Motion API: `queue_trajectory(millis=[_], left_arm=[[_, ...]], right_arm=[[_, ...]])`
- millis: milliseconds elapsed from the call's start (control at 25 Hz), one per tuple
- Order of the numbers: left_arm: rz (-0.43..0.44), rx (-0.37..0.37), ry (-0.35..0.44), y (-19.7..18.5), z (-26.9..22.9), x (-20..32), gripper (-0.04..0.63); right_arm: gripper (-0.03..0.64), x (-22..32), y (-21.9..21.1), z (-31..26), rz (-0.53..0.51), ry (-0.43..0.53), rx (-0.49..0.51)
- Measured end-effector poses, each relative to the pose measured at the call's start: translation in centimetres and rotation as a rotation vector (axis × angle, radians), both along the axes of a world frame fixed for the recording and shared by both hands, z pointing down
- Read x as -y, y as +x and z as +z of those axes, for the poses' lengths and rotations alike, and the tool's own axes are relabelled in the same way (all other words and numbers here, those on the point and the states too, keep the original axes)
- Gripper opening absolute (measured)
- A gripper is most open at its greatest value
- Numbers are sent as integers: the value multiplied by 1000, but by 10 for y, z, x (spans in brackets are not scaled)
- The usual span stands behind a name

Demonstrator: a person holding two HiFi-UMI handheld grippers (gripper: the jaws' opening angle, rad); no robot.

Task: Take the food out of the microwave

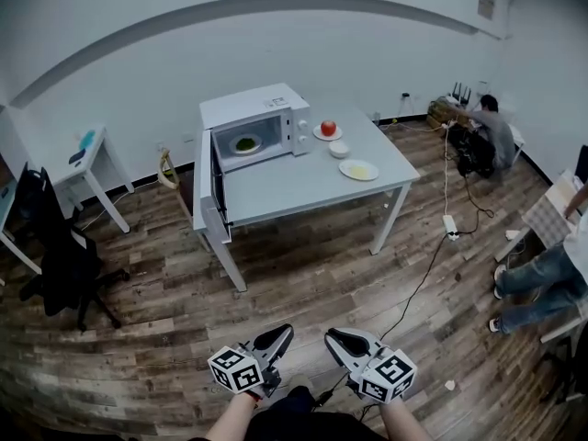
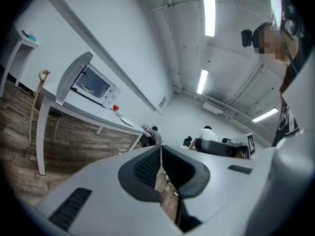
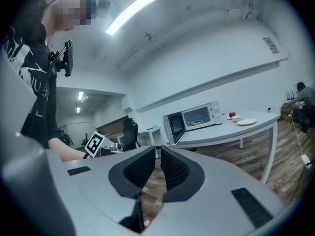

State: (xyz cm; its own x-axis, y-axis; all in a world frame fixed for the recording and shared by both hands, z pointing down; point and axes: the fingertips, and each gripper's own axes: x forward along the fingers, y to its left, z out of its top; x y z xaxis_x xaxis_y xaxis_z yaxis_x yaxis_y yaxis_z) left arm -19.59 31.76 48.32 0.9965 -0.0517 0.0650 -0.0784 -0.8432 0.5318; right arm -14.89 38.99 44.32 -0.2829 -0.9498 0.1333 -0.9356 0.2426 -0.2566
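A white microwave [image 1: 262, 127] stands at the back left of a grey table [image 1: 303, 184], its door [image 1: 207, 186] swung wide open. Inside lies a plate of green food [image 1: 245, 143]. Both grippers are far from the table, low in the head view above the wood floor. My left gripper [image 1: 285, 332] is shut with nothing in it, and my right gripper [image 1: 331, 336] beside it is also shut and empty. The left gripper view shows the microwave [image 2: 93, 85] far off past the closed jaws [image 2: 160, 149]. The right gripper view shows it [image 3: 197, 117] beyond its own jaws [image 3: 158, 151].
On the table right of the microwave are a red fruit on a saucer [image 1: 328, 129], a small white bowl [image 1: 339, 149] and a plate with yellow food [image 1: 358, 170]. A black office chair [image 1: 64, 255] stands left. A cable with power strip [image 1: 450, 226] crosses the floor; people are at right [image 1: 491, 131].
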Motion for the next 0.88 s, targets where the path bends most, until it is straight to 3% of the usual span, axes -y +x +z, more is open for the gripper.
queue_trajectory(millis=[240,600,880], left_arm=[[-12,-10,-13,10,3,39,18],[-27,-41,27,27,-8,95,18],[-61,-57,39,28,-14,126,18]], right_arm=[[54,36,18,0,33,-4,25],[54,102,32,-8,61,21,41],[54,125,36,-12,71,31,41]])
